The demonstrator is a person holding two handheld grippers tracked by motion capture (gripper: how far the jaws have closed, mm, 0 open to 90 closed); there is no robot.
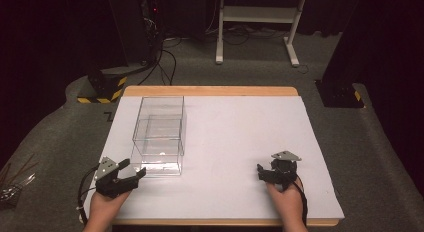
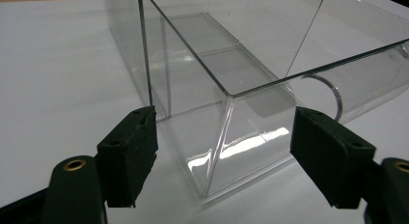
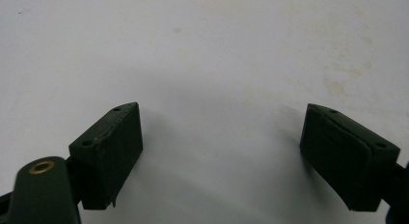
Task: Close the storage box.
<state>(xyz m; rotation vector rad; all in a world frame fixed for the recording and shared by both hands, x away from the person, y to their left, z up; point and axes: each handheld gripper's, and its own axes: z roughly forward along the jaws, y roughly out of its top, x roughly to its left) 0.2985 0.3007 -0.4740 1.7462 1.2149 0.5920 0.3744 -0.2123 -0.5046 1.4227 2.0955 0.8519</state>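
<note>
Left gripper (image 1: 131,176) at seven o'clock on the white table (image 1: 240,142), jaws wide, nothing between the pads, just short of the clear box's near corner; right gripper (image 1: 264,173) at five o'clock, jaws wide over bare surface, well apart from the box; clear box (image 1: 159,137) at ten o'clock of centre: transparent, open-topped, rectangular, thin walls, an inner divider, a round cutout (image 2: 328,96) in one low wall; beyond the far edge at twelve o'clock, a white frame stand (image 1: 257,22) and floor cables (image 1: 165,57); nothing obstructs the box.
</note>
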